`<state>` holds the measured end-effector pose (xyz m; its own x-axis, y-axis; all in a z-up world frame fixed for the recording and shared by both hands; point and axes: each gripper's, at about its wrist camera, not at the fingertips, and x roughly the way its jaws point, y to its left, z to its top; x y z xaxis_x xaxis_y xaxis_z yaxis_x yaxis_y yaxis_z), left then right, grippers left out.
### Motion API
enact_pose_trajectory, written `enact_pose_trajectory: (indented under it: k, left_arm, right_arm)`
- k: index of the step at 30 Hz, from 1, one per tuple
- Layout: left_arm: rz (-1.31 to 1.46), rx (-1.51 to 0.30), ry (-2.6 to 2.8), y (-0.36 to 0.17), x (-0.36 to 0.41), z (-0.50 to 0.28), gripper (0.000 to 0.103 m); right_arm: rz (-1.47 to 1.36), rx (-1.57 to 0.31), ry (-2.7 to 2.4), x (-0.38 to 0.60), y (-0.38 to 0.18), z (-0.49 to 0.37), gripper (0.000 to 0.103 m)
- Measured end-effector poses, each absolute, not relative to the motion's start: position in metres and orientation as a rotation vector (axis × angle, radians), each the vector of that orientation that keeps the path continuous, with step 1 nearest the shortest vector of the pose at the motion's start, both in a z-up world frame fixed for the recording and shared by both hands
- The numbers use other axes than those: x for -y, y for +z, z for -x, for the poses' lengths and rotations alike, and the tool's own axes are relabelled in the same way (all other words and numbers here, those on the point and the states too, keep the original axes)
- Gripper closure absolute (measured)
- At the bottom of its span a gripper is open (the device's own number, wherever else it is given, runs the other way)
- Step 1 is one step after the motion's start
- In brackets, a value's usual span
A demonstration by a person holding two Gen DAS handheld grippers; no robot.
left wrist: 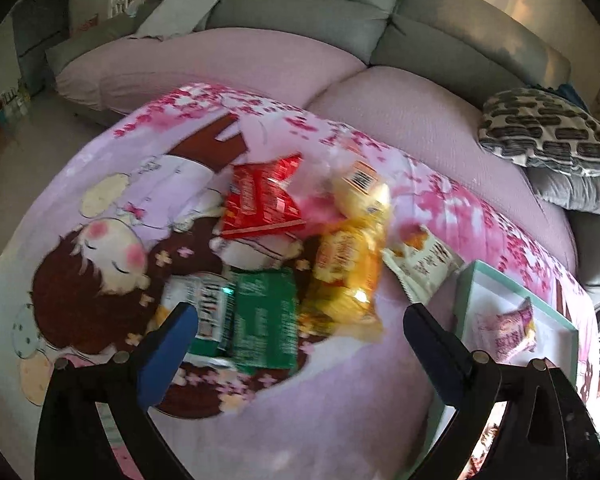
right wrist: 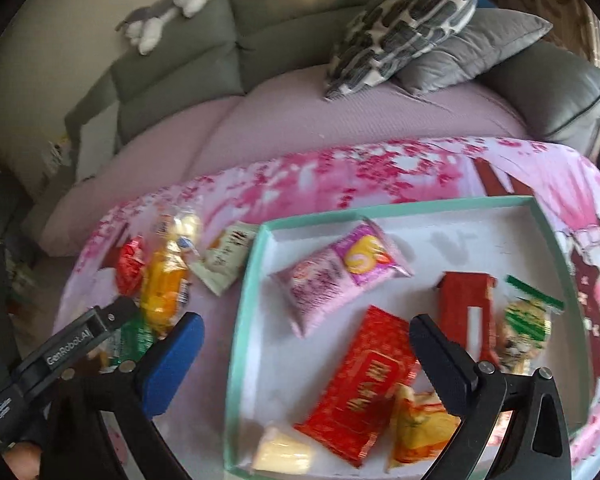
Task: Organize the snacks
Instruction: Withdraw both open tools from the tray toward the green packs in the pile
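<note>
Right wrist: red packet (right wrist: pixel 358 384) in tray (right wrist: pixel 242 304) (left wrist: unseen).

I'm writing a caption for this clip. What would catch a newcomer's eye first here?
First the pink cartoon blanket spread over the table, with a heap of loose snack packets on it, a red bag and a yellow bag among them. Beside the heap sits a mint-edged tray already holding a pink packet and a red packet.

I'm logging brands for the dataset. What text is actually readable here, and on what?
"GenRobot.AI": on the left hand-held gripper, seen from the right wrist view.
Red packet in the tray: gold characters, too blurred to read.
White packet: dark characters, blurred.
Remaining snack wrappers: print unreadable.
</note>
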<state>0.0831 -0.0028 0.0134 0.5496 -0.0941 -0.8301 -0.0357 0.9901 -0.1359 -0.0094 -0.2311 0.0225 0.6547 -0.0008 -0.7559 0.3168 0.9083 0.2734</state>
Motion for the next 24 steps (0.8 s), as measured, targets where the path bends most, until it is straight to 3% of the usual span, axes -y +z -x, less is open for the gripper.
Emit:
enact_pose_trajectory:
  k: [17, 24]
  left_arm:
    - [0.21, -0.901, 0.069, 0.018, -0.099, -0.095, 0.0]
    - [0.234, -0.972, 0.036, 0.005, -0.113, -0.102, 0.0]
  right_arm:
    - [-0.266, -0.808, -0.08, 0.168, 0.016, -0.013, 0.0]
    - [-0.248, -0.843, 0.027, 0.133, 0.012, -0.025, 0.0]
